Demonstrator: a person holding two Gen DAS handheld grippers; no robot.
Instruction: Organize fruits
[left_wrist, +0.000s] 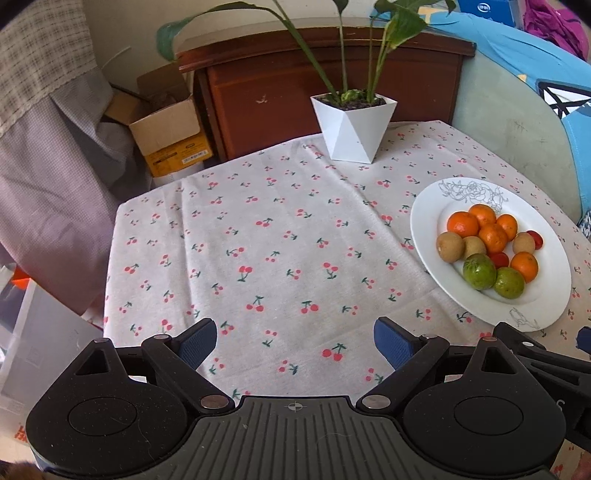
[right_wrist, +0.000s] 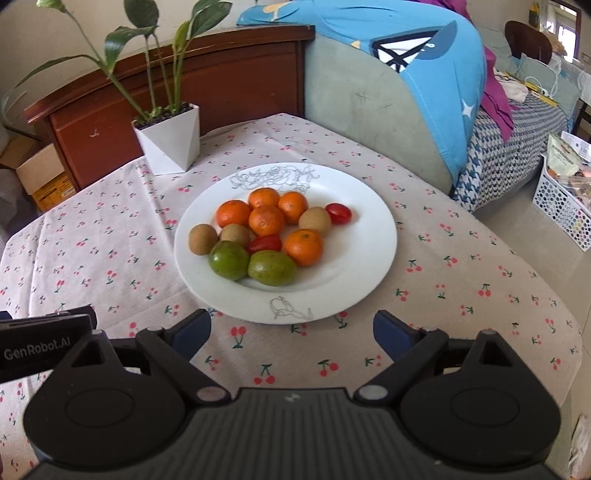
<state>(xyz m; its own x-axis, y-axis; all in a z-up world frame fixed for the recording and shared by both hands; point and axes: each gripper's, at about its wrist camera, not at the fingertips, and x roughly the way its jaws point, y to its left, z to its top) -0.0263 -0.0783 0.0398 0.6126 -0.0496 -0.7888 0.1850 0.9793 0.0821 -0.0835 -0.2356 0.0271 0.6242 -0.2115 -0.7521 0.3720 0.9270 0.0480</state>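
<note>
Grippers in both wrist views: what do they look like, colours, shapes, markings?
Both match: the left gripper and right gripper have matte black bodies with ribbed centre plates, round side housings, silver pivot pins and blue textured fingers. The left gripper's side, seen from the right wrist, reads "GenRobot.AI". No cables or sleeves show.

A round white plate (right_wrist: 369, 236) on the cherry-print cloth-covered counter (right_wrist: 461, 295) carries five orange mandarins (right_wrist: 266, 220) at its centre, two green fruits (right_wrist: 271, 267) at 6 o'clock, and three brown kiwis (right_wrist: 202, 239). A white faceted planter (right_wrist: 170, 142) stands at 10 o'clock behind.
</note>
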